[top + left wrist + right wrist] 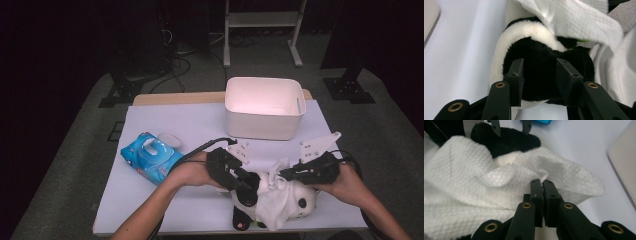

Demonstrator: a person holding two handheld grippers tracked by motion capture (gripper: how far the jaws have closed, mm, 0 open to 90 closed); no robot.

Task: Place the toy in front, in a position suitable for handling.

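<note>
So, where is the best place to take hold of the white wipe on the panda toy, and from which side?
Probably at the raised fold of the white wipe, coming level from the side facing the white bin. That fold stands clear of the panda toy, so closed jaws catch cloth alone, as the right gripper does.

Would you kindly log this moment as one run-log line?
left gripper: shut on panda toy | right gripper: shut on white wipe | wipe draped over toy

one plush panda (250,197), one white wipe (275,197), one blue wipes pack (150,157), one white bin (264,107).
</note>
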